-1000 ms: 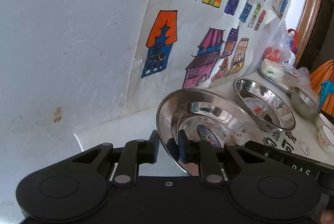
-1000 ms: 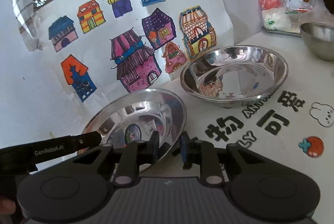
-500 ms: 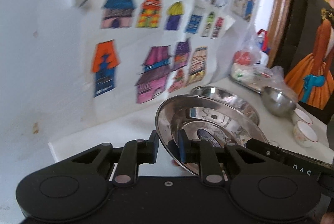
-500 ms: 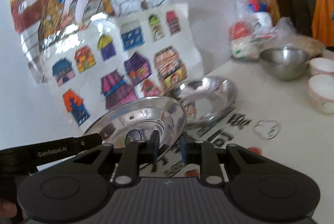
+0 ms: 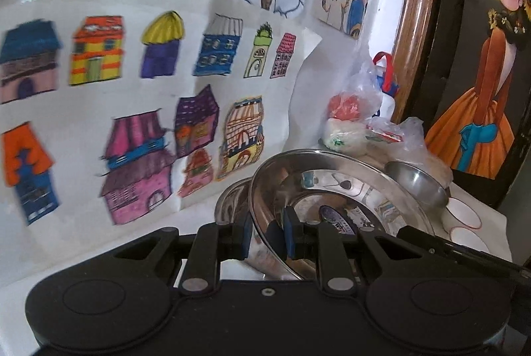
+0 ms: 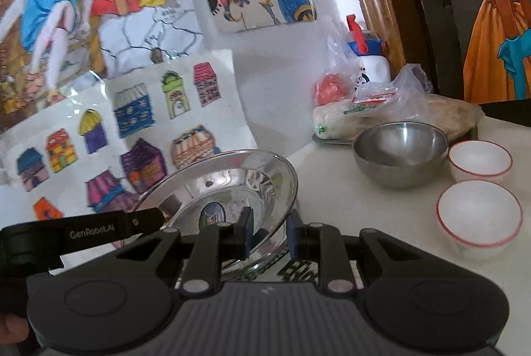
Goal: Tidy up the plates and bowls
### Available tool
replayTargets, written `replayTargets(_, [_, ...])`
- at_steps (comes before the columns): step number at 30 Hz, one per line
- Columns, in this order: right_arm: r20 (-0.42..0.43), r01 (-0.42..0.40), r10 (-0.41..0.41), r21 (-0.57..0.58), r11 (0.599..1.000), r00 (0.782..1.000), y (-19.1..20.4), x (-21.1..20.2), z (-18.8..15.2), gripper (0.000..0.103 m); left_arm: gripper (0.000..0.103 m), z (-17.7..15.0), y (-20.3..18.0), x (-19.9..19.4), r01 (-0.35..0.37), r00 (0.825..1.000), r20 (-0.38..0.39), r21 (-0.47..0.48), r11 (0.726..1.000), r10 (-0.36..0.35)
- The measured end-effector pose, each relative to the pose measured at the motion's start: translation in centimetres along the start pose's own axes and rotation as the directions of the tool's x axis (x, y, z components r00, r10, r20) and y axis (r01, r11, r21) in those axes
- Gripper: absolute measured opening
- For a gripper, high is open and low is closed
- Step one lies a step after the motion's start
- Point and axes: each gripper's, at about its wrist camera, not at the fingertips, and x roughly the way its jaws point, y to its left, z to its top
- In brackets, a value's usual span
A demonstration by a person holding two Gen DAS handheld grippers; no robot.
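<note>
A shiny steel plate (image 5: 335, 193) is held off the table by both grippers. My left gripper (image 5: 265, 235) is shut on its left rim. My right gripper (image 6: 268, 235) is shut on its right rim; the plate also shows in the right wrist view (image 6: 229, 186). A second steel plate (image 5: 232, 206) lies on the table just below and behind it, mostly hidden. A steel bowl (image 6: 400, 153) and two white red-rimmed bowls (image 6: 479, 215) stand to the right.
The white table (image 6: 332, 190) has black printed characters. Plastic bags of food (image 6: 365, 110) on a tray and a bottle (image 6: 368, 64) stand at the back by the wall. Children's drawings (image 5: 132, 123) cover the wall.
Both grippers have carried the plate to the right and upward, from beside the second plate to over it. The bowls have come closer in view.
</note>
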Motion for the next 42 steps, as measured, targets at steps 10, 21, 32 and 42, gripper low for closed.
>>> replayTargets(10, [-0.054, -0.019, 0.016, -0.052, 0.998, 0.998, -0.3, 3.9, 0.2, 0.025, 0.022, 0.6, 1.0, 4.4, -0.039, 0.998, -0.053, -0.011, 0.999, 0.039])
replayTargets(21, [-0.096, -0.02, 0.012, -0.082, 0.996, 0.995, 0.2, 4.7, -0.3, 0.027, 0.023, 0.1, 0.9, 5.3, -0.106, 0.99, -0.09, 0.021, 0.994, 0.107])
replayTargets(32, [-0.11, -0.018, 0.005, -0.113, 0.993, 0.994, 0.4, 4.7, -0.1, 0.028, 0.024, 0.1, 0.6, 5.3, -0.126, 0.987, -0.092, 0.044, 0.991, 0.129])
replayTargets(42, [-0.126, -0.009, -0.017, -0.201, 0.98, 0.992, 1.7, 5.0, -0.2, 0.031, 0.028, 0.2, 0.7, 6.0, -0.149, 0.978, -0.129, 0.105, 0.983, 0.162])
